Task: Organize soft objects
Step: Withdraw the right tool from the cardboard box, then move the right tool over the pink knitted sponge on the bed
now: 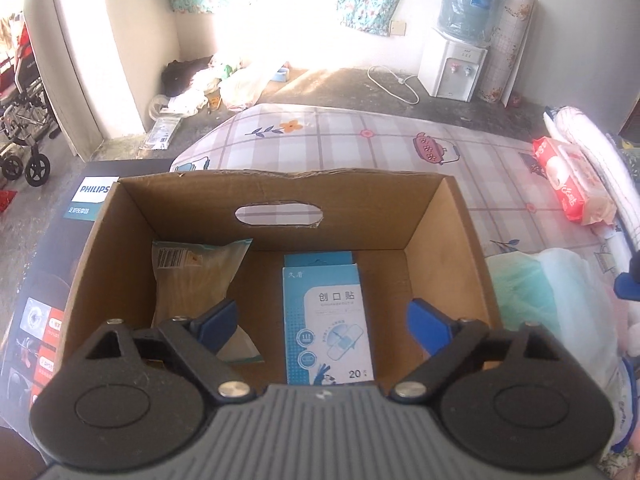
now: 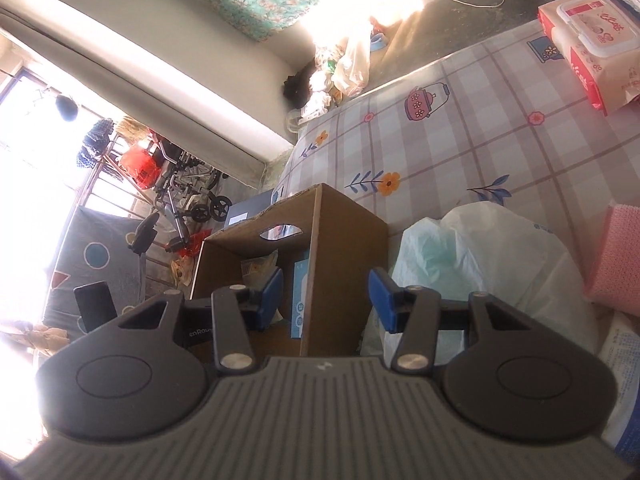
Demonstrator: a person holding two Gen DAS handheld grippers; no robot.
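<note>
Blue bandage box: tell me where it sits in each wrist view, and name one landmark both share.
Left wrist view: the blue bandage box lies flat on the cardboard box floor, centre frame.
Right wrist view: only its edge shows inside the cardboard box, by its right wall.
Shared landmark: the red wipes pack on the plaid cloth.

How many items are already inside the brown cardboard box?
2 visible. A clear plastic packet leans in the far-left corner of the brown cardboard box; a blue-and-white plaster box lies mid-floor. The left gripper hides the near floor.
</note>
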